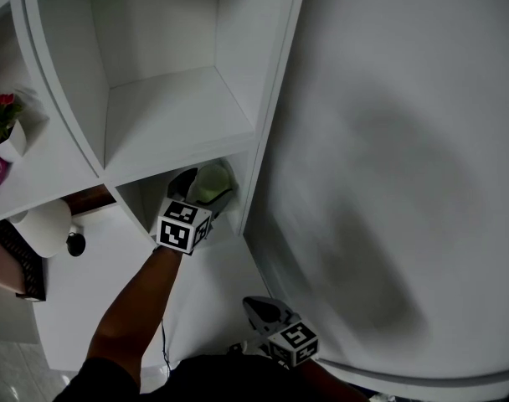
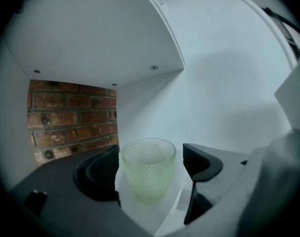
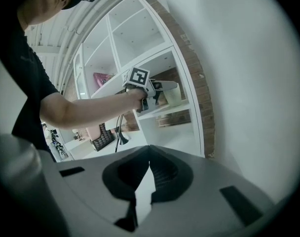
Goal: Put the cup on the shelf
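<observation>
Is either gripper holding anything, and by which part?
Nothing seems gripped. The left gripper stands open around the cup, a gap showing at one side; the right gripper is shut and empty.

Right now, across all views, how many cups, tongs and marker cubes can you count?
Cups: 1, pale green cup.
Tongs: 2, left tongs, right tongs.
Marker cubes: 2, left cube, right cube.
Total: 5.

Indoor room, home-like or a staged mock-up: tall white shelf unit (image 1: 167,111) of open compartments backed by a red brick wall (image 2: 71,117), plain white wall (image 1: 397,141) to the right, flowers (image 1: 2,111) on a far-left shelf.
</observation>
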Demonstrator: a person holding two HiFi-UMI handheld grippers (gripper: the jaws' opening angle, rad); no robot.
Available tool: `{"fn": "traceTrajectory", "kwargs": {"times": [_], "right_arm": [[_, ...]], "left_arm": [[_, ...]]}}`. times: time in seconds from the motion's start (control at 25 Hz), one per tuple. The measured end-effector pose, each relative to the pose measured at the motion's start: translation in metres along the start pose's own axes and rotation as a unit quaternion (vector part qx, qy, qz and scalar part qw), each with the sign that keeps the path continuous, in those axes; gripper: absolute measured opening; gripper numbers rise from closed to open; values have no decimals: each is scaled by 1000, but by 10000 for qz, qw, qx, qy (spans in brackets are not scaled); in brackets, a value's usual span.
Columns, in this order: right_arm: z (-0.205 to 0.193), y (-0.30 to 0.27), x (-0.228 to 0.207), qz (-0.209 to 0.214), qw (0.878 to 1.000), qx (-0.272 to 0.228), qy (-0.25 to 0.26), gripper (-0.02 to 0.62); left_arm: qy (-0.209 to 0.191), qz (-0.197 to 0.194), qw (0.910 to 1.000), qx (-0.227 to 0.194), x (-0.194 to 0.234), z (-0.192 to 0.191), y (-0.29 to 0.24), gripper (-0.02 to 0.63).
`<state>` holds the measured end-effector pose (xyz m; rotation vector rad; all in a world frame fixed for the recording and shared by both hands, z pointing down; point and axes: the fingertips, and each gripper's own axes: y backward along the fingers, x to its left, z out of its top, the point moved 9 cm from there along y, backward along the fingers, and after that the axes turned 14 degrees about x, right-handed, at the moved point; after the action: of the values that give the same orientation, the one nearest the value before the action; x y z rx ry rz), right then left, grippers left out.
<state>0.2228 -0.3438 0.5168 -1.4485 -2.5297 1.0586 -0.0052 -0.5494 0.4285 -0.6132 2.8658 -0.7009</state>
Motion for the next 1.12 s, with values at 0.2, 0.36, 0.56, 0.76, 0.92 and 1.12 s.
{"fn": "traceTrajectory", "kwargs": {"times": [0.2,0.36,0.56,0.76,0.92,1.12], "right_arm": [[2,-4,14,10,9998,-45,177,5],[4,-9,34,63,9996,-124,247,5],[7,-18,56,98,9993,-167,331,5],[4,-27,79,158,9991,-218,325,5],[3,-33,94,210,9990,-235,330,5],[7,-40,113,270,9983,-379,350,5]], "left_arm": [[-41,-47,10000,-17,-5,-4,25,392],[-48,-137,9999,-35,-9,-16,49,391],[69,-227,9997,-50,-6,-35,83,390],[91,-165,9998,23,-3,-57,119,268],[141,-161,9997,87,-4,-74,149,200],[323,-162,9992,171,-6,-98,182,79]]}}
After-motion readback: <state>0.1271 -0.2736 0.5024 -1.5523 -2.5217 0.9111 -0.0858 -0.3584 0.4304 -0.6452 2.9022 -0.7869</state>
